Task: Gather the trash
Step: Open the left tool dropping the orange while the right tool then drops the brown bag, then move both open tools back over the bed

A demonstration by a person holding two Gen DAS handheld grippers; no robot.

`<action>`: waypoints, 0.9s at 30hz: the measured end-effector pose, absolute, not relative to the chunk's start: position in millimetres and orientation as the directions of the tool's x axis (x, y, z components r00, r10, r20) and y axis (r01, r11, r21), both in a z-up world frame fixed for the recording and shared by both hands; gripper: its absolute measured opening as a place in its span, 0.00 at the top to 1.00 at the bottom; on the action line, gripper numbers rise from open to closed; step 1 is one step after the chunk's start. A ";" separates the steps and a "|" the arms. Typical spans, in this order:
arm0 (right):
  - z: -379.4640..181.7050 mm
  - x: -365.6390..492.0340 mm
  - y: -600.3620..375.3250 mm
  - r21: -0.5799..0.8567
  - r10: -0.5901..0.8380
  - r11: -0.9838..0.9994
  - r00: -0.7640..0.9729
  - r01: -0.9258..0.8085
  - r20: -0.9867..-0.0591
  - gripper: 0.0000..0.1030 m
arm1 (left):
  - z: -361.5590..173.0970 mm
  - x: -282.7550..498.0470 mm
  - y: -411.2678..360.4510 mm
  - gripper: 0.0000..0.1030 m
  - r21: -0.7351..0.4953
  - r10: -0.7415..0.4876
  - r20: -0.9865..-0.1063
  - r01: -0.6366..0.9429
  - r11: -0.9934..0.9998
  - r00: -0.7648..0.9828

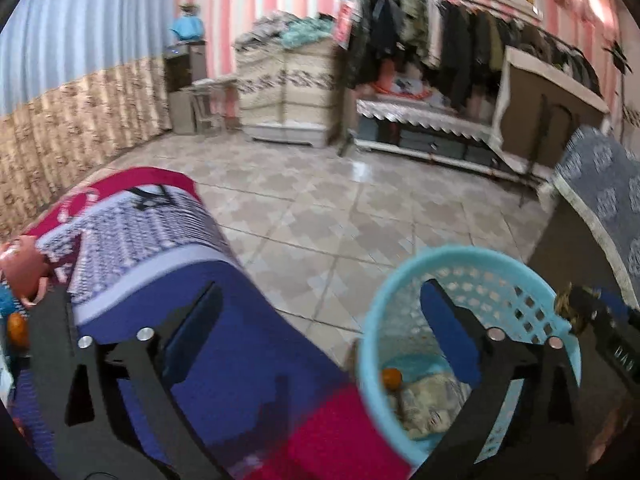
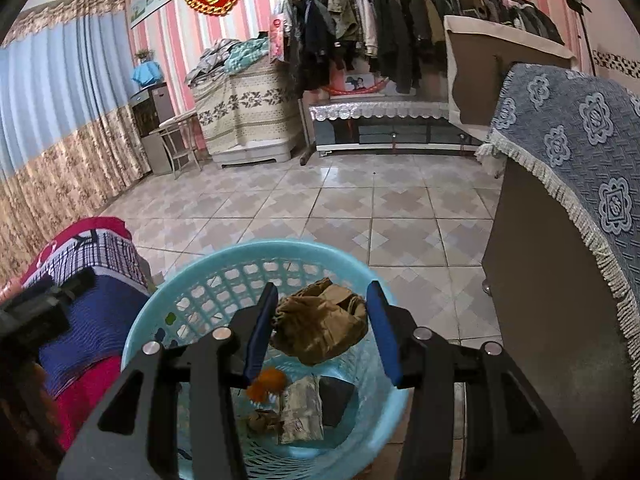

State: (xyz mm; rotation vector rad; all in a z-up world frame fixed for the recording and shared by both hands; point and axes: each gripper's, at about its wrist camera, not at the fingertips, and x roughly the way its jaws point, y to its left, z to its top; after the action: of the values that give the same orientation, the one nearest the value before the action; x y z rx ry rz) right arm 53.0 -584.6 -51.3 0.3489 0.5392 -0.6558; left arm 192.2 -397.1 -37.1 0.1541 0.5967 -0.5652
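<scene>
Evidently your left gripper (image 1: 320,322) stood spread as wide as it goes, nothing between its blue pads, one finger out over the quilted bedspread (image 1: 168,240) and the other over the rim of the turquoise wastebasket (image 1: 400,280). Your right gripper (image 2: 322,330) hung above that same basket, its jaws partly closed around a crumpled brown paper wad (image 2: 320,322). The wad sat between the pads, but whether both pads were actually pressing it could not be told from that view.

Down in the basket lay an orange peel (image 2: 268,386), a folded wrapper (image 2: 300,408) and a dark flat piece (image 2: 336,398).

The risks, as I judged them:
- If the pads held the wad only loosely, it could have slipped out early. It would probably have landed in the basket anyway, as it hung over the opening.
- Your two grippers were close together over one narrow rim. A careless swing of the empty left one could have knocked the basket over and spilled everything onto the tiled floor (image 2: 360,208).
- More orange scraps (image 1: 18,328) seemed to lie at the bed's edge beside a pink toy (image 1: 22,268); a hasty grab there could have caught the toy instead.
</scene>
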 end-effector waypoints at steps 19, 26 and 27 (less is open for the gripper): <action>-46.7 107.9 -537.1 0.070 -0.486 0.786 0.683 0.615 -0.545 0.25 | -22.8 225.0 -332.1 0.06 -0.022 -0.355 -0.564 0.416 0.909 0.746; -38.0 101.9 -535.7 0.064 -0.485 0.797 0.700 0.600 -0.524 0.11 | -20.4 223.5 -331.4 0.06 -0.010 -0.350 -0.554 0.414 0.910 0.755; -36.5 101.0 -535.9 0.069 -0.483 0.798 0.703 0.599 -0.522 0.11 | -19.7 222.8 -330.8 0.06 -0.009 -0.349 -0.553 0.413 0.911 0.757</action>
State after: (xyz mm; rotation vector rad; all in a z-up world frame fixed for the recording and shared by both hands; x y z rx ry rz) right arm 101.0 -535.9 -36.5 0.2413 0.5086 -0.6084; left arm 222.8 -330.8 -19.7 0.1160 0.5787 -0.4165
